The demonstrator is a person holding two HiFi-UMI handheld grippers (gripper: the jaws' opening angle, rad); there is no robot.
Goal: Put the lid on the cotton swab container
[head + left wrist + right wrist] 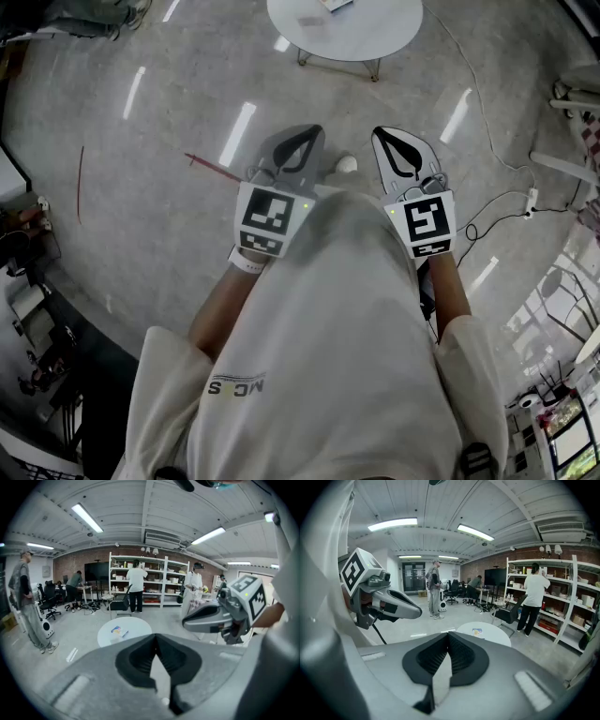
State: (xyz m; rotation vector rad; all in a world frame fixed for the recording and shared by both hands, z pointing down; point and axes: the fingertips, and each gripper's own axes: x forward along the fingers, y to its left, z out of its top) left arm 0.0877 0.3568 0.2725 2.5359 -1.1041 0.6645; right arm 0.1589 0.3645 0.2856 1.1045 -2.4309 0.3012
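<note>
The left tongs [155,638] and right tongs [448,634] were pressed together, empty, their ribbed black pads [461,654] meeting at the tips.

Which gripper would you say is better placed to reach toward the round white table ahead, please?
Neither clearly: the left gripper and right gripper are both shut, empty and side by side, with the table about equally ahead of each.
</note>
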